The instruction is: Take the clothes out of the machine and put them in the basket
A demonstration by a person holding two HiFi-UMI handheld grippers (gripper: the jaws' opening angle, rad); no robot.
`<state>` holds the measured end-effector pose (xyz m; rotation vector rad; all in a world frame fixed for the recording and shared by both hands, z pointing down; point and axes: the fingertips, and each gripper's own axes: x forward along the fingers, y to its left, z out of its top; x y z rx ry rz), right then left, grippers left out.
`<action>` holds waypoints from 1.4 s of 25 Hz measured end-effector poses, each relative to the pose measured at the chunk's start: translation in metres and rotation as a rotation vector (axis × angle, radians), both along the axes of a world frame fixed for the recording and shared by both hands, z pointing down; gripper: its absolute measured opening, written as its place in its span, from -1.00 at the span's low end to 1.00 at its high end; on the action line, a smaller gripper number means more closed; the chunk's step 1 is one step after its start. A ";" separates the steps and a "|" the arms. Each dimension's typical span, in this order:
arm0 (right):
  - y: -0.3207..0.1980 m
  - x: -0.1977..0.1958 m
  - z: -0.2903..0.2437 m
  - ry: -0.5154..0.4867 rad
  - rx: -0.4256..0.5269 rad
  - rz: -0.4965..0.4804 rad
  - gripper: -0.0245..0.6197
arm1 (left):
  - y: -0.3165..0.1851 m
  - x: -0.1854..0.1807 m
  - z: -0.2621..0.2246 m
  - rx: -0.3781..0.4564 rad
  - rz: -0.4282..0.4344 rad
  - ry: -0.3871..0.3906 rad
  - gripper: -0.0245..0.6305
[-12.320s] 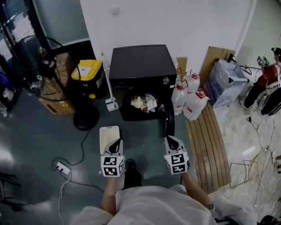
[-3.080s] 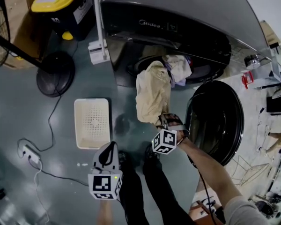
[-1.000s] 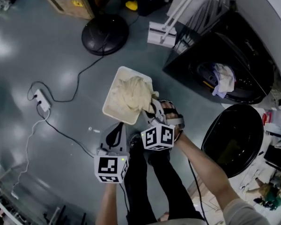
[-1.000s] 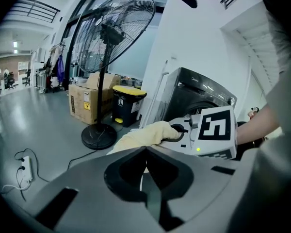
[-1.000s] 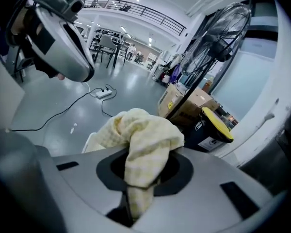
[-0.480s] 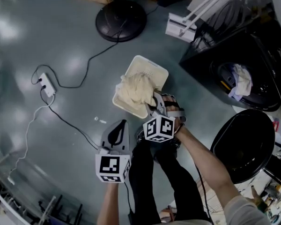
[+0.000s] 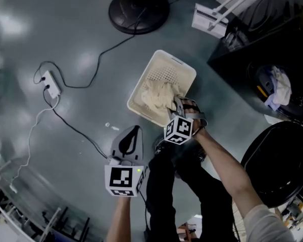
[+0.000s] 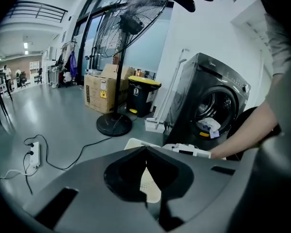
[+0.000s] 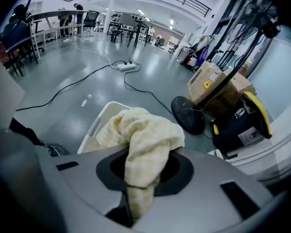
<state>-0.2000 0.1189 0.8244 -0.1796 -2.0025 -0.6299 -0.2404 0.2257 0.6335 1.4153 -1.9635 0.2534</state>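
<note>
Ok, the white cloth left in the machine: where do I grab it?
Probably the bunch of the cloth that spills over the lower rim of the opening of the machine. Come in from the front and pinch across the fold: it sticks out past the rim, so it should be easy to close on.

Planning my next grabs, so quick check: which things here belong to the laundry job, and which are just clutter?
Job: cream cloth, basket, washing machine, clothes in its drum, right gripper.
Clutter: fan base, power strip, white broom, yellow-lidded bin.

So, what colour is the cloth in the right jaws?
Pale yellow cloth, clearest in right gripper view.
</note>
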 end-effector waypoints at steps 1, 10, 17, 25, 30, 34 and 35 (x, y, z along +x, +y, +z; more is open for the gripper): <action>0.002 0.000 0.014 0.010 0.000 -0.014 -0.67 | 0.000 -0.001 0.008 -0.001 -0.006 0.002 -0.87; 0.005 -0.013 0.110 0.100 -0.030 -0.056 -0.66 | 0.011 -0.006 0.063 -0.023 -0.017 0.001 -0.87; 0.003 -0.011 0.140 0.145 -0.028 -0.097 -0.65 | 0.009 -0.016 0.073 -0.017 -0.022 -0.011 -0.87; 0.005 -0.012 0.130 0.094 -0.057 -0.122 -0.11 | -0.005 -0.009 0.071 -0.006 0.015 -0.013 -0.87; -0.001 -0.013 0.093 0.021 -0.035 -0.105 0.11 | -0.018 0.002 0.047 -0.003 0.042 -0.012 -0.87; -0.001 -0.002 0.052 -0.010 -0.033 -0.094 0.11 | -0.026 0.013 0.018 0.002 0.074 -0.022 -0.87; -0.001 0.001 0.040 -0.016 -0.033 -0.088 0.11 | -0.029 0.016 0.010 0.006 0.081 -0.024 -0.87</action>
